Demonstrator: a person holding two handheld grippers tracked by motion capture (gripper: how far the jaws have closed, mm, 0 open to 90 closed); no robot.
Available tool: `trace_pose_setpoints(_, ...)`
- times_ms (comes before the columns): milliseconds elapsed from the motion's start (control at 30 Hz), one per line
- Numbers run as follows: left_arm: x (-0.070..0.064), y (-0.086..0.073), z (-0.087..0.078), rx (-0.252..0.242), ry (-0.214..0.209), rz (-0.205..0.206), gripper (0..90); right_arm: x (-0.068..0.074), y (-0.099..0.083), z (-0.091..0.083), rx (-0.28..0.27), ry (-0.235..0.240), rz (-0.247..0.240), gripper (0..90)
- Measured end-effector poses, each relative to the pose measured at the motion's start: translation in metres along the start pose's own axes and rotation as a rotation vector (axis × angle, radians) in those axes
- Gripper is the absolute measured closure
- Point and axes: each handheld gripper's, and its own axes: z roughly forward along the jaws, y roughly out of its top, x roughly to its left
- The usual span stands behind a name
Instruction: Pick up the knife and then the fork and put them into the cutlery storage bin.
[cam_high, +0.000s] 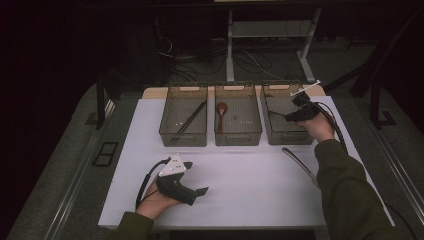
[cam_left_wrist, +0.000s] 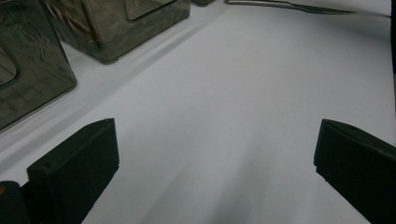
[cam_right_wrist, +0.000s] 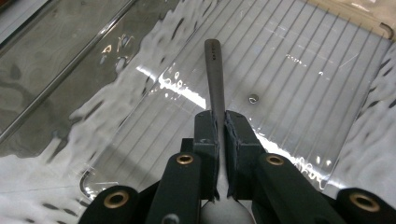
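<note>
Right gripper (cam_right_wrist: 219, 122) was clamped tight on a grey metal utensil handle (cam_right_wrist: 214, 74), held inside the right-hand bin (cam_high: 273, 131) at two o'clock on the table; left gripper (cam_left_wrist: 215, 154) sat released at seven o'clock, jaws wide over the white mat (cam_left_wrist: 243, 93)

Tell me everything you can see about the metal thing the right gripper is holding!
The metal utensil is a slim grey piece that looks like steel, with small marks near its far tip. Only its handle is clear; whatever end it has is hidden. The right gripper clamps it between both black jaws, which touch it on either side. It is held inside the rightmost clear bin, above the ribbed floor; whether it touches the floor is unclear.
</note>
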Motion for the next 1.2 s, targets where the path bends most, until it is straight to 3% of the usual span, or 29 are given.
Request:
trace_pose_setpoints(167,0.000,0.000,0.000,-0.001,0.000,0.000,0.0,0.000,0.000,0.001,0.003,0.000,0.005,80.5)
trace_pose_setpoints(300,0.000,0.000,0.000,0.000,0.000,0.000,0.0,-0.001,0.001,-0.003,-0.020,-0.012,0.002,70.1)
trace_pose_setpoints(600,0.000,0.000,0.000,0.000,0.001,0.001,0.0,-0.005,-0.001,-0.019,-0.097,0.031,0.030,44.3)
trace_pose_setpoints(867,0.000,0.000,0.000,0.000,0.003,0.000,0.0,0.001,-0.005,-0.044,-0.156,0.049,-0.012,37.0)
trace_pose_setpoints(1000,0.000,0.000,0.000,0.000,0.005,-0.001,0.0,0.004,-0.011,-0.058,-0.217,0.058,-0.013,36.3)
trace_pose_setpoints(1200,0.000,0.000,0.000,0.004,0.007,0.001,0.0,0.013,-0.025,-0.076,-0.248,0.055,-0.024,33.3)
